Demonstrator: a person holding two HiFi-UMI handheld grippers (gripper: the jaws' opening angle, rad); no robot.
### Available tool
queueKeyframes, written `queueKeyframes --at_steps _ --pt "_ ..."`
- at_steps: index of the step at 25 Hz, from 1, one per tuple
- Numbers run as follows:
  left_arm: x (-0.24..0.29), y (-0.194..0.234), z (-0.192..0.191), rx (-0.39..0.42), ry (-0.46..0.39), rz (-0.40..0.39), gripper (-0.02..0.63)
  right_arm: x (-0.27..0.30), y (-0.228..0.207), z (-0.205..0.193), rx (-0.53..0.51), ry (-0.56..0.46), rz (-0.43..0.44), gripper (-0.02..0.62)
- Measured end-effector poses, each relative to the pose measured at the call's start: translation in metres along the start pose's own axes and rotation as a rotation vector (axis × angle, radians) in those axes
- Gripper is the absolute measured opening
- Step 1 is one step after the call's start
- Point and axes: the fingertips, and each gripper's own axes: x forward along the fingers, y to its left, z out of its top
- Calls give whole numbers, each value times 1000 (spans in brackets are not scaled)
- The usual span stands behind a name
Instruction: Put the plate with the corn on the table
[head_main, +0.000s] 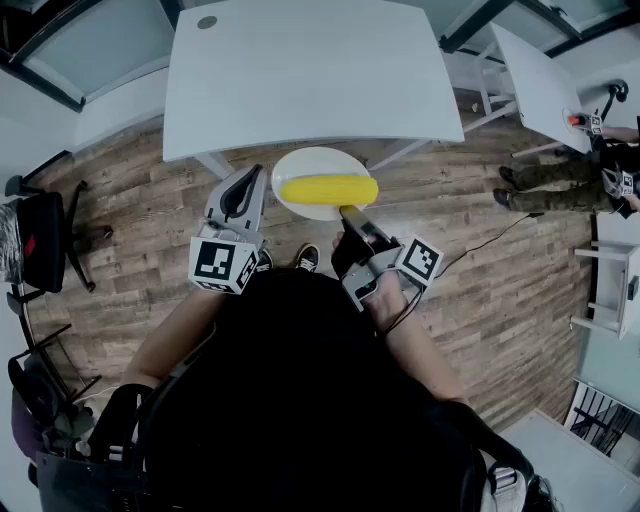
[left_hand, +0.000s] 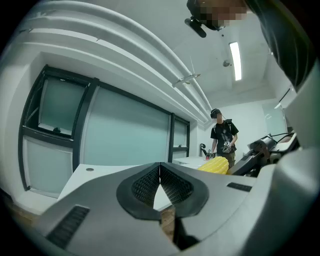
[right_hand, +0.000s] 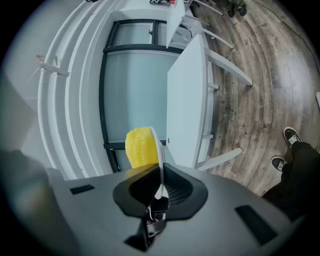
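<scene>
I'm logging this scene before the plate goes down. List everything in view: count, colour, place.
plate: 1, white, in the air near the large table's front edge
corn cob: 1, yellow, lying on the plate
large table: 1, white, ahead
second table: 1, white, upper right
office chair: 1, black, far left
cable: 1, dark, on the floor at right
floor: brown wood planks
bystander: 1, dark clothes, right edge
shoes: 2, black with white soles, below the plate
left gripper: 1, grey, shut and empty, left of the plate
right gripper: 1, grey, shut on the plate's near rim
</scene>
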Motion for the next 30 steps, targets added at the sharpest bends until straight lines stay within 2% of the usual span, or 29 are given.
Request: queueKeyframes --at_steps 5,12,18,26,30 --pt "-1 -3 -1 9 -4 4 6 1 -3 2 -4 7 6 21" --pt "4 -16 -5 11 -26 36 6 2 -5 13 -63 58 10 21" --pt "48 -24 -5 8 1 69 6 11 -2 61 -35 78 -6 21" --pt "92 26 -19 13 35 110 6 65 -6 87 0 79 -32 21" --pt "134 58 -15 15 15 88 6 106 1 112 -5 66 -39 21"
